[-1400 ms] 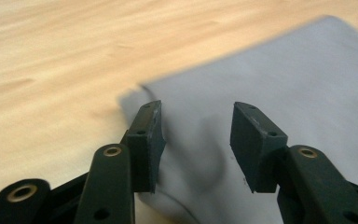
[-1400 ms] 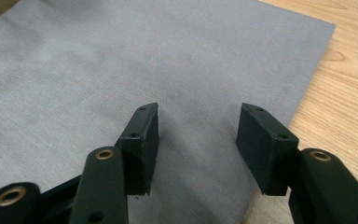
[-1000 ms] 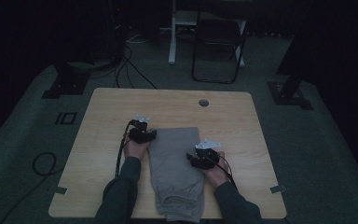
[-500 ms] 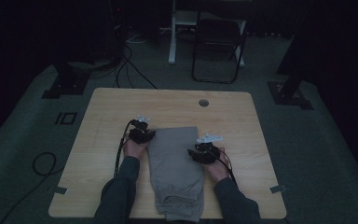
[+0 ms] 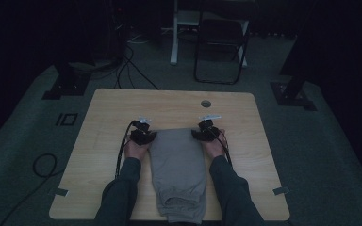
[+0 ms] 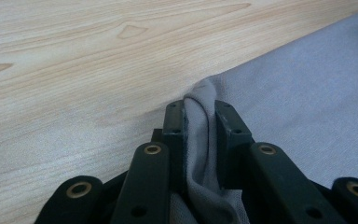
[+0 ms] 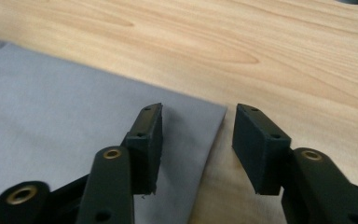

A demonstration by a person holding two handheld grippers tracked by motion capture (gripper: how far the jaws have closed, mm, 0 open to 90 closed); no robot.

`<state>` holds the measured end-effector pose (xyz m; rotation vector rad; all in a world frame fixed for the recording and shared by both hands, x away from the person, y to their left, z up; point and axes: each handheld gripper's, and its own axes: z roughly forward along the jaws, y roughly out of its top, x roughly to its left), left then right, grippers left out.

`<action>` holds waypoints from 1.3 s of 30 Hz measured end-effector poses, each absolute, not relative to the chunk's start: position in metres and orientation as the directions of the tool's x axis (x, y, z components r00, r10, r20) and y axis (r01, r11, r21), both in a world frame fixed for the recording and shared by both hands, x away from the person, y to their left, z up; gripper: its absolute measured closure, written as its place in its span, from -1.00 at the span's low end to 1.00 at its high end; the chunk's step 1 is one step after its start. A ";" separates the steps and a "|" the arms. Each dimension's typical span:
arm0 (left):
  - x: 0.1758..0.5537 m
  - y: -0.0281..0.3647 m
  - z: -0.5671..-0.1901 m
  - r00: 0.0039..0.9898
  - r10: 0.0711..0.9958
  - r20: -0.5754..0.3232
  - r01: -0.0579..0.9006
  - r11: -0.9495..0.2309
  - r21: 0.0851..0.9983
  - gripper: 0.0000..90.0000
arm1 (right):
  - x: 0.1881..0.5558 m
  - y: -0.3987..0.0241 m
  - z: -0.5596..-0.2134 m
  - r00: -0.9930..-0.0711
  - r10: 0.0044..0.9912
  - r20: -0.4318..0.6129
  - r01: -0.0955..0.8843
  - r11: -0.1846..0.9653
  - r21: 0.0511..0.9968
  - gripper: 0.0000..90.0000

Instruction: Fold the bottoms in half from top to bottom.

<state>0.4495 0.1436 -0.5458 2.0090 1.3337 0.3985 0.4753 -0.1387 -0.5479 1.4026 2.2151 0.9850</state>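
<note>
Folded grey trousers lie lengthwise on the light wooden bench, waistband end near the person's edge and the far, straight end between the two hands. The left tongs sit at the far left corner of the cloth, clenched on it: in the left gripper view a ridge of the grey fabric is pinched upright between the two black jaws, with the bare wood to one side and the flat cloth spreading away on the other. The right tongs sit at the far right corner. In the right gripper view the right tongs stand released, jaws apart and having just been opening wider; the corner edge of the trousers lies flat on the bench in the gap, one jaw over the cloth and the other over bare wood, neither pad pressing on it. A round cable hole shows in the bench beyond the right hand. On the floor behind stands a dark chair.
</note>
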 end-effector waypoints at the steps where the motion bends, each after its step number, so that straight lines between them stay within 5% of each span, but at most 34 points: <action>1: 0.449 0.144 -0.546 0.427 0.897 -0.115 0.688 -0.239 0.685 0.70 | 0.477 -0.138 -0.548 -0.458 0.886 0.075 0.651 0.276 0.707 0.12; 6: 0.449 0.143 -0.546 0.422 0.899 -0.115 0.690 -0.237 0.684 0.70 | 0.479 -0.133 -0.546 -0.485 0.872 0.056 0.646 0.314 0.696 0.25; 9: 0.449 0.142 -0.545 0.419 0.901 -0.111 0.692 -0.239 0.681 0.72 | 0.480 -0.134 -0.545 -0.495 0.865 0.083 0.655 0.309 0.690 0.71; 12: 0.450 0.144 -0.545 0.415 0.900 -0.135 0.702 -0.222 0.677 0.77 | 0.483 -0.136 -0.544 -0.495 0.860 0.127 0.677 0.290 0.677 0.88; 26: 0.442 0.151 -0.487 0.464 0.866 -0.185 0.571 -0.133 0.810 0.81 | 0.477 -0.155 -0.489 -0.562 0.807 0.181 0.547 0.198 0.813 0.92; 39: 0.374 0.169 -0.470 0.628 0.745 -0.224 0.475 -0.139 0.869 0.81 | 0.401 -0.188 -0.475 -0.705 0.696 0.133 0.419 0.258 0.870 0.92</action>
